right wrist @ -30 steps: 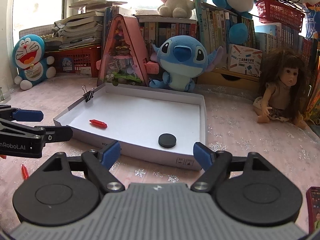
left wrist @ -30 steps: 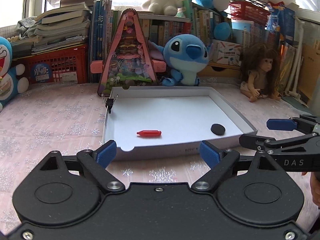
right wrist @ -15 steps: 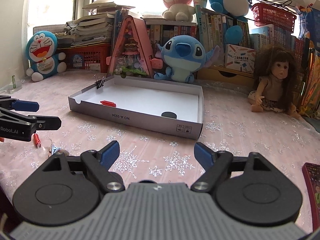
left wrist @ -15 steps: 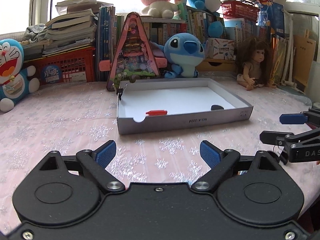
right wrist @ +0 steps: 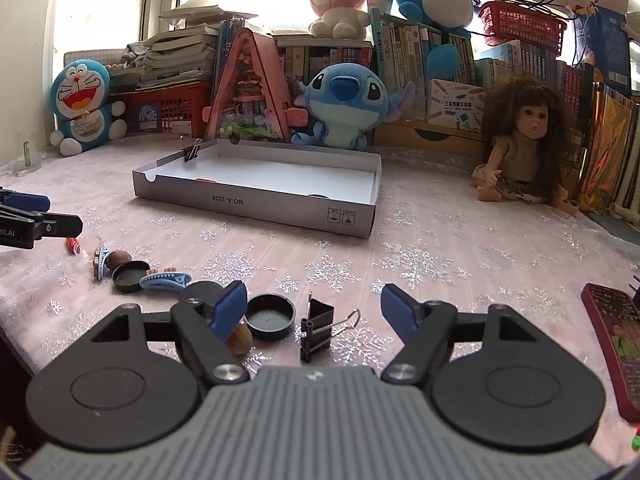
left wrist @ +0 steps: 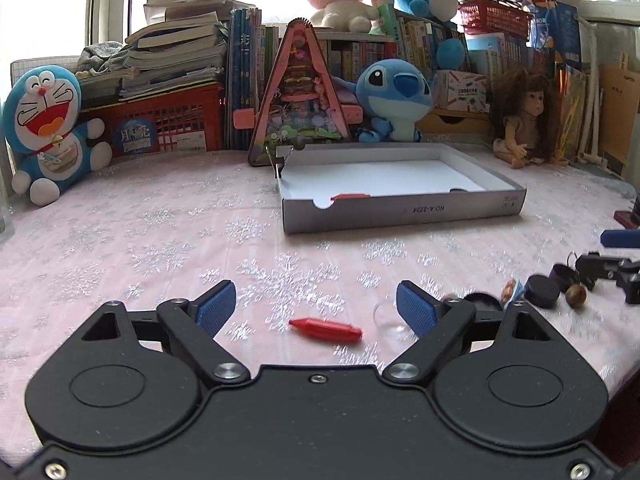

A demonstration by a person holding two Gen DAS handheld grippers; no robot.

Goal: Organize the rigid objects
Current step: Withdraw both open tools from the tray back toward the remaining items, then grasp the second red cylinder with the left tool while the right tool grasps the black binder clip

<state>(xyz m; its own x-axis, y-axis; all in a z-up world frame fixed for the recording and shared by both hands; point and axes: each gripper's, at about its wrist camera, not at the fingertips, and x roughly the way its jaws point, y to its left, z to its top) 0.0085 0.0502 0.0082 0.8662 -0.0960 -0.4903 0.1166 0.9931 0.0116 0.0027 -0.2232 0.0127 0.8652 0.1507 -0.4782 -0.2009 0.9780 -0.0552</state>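
My left gripper [left wrist: 316, 308] is open and empty, low over the tablecloth with a red crayon-like stick [left wrist: 325, 328] lying between its fingers. My right gripper [right wrist: 314, 306] is open and empty, with a black binder clip [right wrist: 318, 330] and a black round cap [right wrist: 270, 316] between its fingers. A nut [right wrist: 239, 338] sits by its left finger. The white shallow box [left wrist: 404, 210] holds another red stick [left wrist: 352, 197] and a black disc [left wrist: 461, 190]. More small items lie on the cloth: black caps [right wrist: 130, 276], blue clips [right wrist: 166, 280].
Plush toys, a doll [right wrist: 520, 148], a triangular pink case [left wrist: 300, 96] and books line the back. A binder clip [right wrist: 192, 150] grips the box's far left corner. A dark red remote-like object [right wrist: 616, 344] lies at the right. The table's front edge is close.
Both grippers have drawn back from the box toward the table's near edge and dropped lower. The loose items on the cloth have come into view between the fingers.
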